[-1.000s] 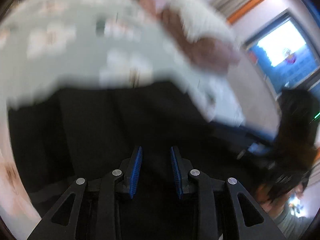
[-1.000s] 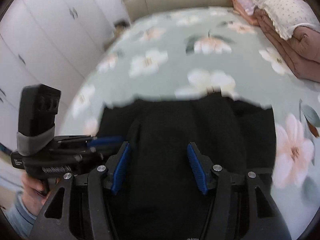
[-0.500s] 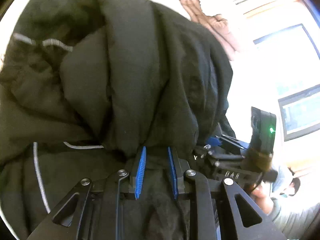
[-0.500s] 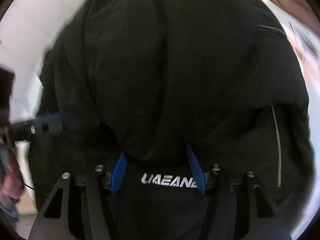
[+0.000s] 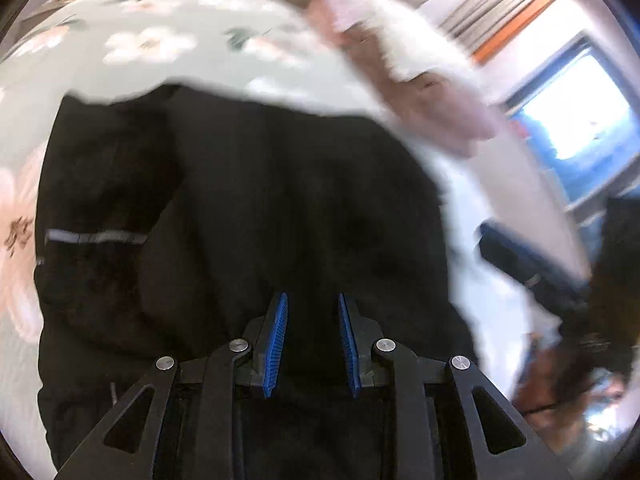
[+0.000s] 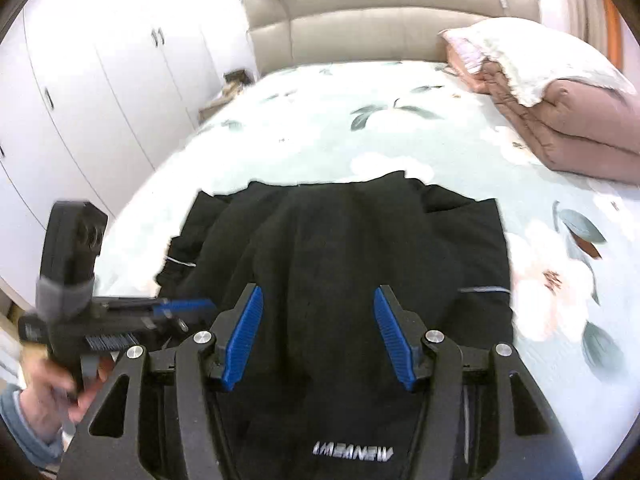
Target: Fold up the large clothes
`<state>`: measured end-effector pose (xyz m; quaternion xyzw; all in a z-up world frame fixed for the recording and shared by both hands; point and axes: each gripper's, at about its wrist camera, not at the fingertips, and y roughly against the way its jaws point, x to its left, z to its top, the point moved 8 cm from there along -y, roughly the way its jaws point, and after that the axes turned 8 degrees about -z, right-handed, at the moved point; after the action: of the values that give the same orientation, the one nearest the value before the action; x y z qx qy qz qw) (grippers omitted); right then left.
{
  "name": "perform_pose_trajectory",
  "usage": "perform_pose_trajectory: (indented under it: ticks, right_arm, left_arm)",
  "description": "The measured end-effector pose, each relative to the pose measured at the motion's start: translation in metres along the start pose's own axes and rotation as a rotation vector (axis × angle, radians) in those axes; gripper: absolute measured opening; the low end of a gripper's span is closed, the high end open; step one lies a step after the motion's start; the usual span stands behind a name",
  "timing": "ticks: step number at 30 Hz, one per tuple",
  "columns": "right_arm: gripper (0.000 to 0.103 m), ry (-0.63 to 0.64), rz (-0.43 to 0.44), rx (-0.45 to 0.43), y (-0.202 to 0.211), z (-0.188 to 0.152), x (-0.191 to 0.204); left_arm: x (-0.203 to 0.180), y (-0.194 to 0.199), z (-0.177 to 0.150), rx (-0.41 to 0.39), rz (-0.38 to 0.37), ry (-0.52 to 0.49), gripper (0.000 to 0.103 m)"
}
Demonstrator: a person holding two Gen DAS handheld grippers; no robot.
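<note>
Jacket (image 6: 360,256): black, bunched in loose folds on the bed (image 6: 320,128), near its foot edge; grey reflective stripe at its right side; white lettering on the fabric under the right gripper.
Right gripper (image 6: 318,334): over the jacket, blue pads spread wide, dark fabric showing between them; nothing pinched.
Left gripper (image 5: 312,338): over the jacket, pads a narrow gap apart; whether fabric is pinched cannot be told. In the right view it lies at the jacket's left edge.
Bed: pale green floral sheet.
Quilt (image 6: 560,124): pink, folded, far right of the bed, well apart from the jacket.
Pillow (image 6: 536,56): white, on the quilt.
Wardrobe (image 6: 92,92): white doors, left of the bed.
</note>
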<state>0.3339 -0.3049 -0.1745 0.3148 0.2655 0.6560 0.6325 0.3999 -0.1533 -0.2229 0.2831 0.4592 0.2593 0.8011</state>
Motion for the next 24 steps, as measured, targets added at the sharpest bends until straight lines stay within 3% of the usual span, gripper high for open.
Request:
perform_pose_trajectory:
  ticks: [3,5,9,16,19,22,24]
  right_arm:
    - [0.061,0.062,-0.071,0.179,-0.064,-0.037,0.006]
    - [0.061,0.055,-0.077,0.224,-0.091,-0.063,0.005]
    - [0.062,0.008,-0.033,0.136,-0.089,-0.066,0.002]
    - [0.062,0.016,-0.07,-0.034,-0.075,-0.089,0.011]
    - [0.062,-0.028,-0.04,-0.041,-0.069,-0.096,0.012]
    - [0.062,-0.1,-0.011,-0.027,-0.056,-0.113,0.01]
    - [0.062,-0.188,0.007,0.022,-0.03,-0.141,0.007]
  left_arm:
    - [0.023,-0.022,-0.012,0.035,-0.003,0.057,0.026]
    - [0.03,-0.025,-0.011,0.028,-0.038,0.076,0.026]
    - [0.027,-0.023,-0.015,-0.017,-0.054,0.045,0.026]
    - [0.017,-0.017,-0.035,-0.123,0.024,-0.071,0.026]
    - [0.013,-0.011,-0.049,-0.169,0.021,-0.05,0.026]
    - [0.009,0.011,-0.092,-0.191,0.004,-0.03,0.026]
    - [0.0,0.029,-0.123,-0.181,0.039,-0.044,0.026]
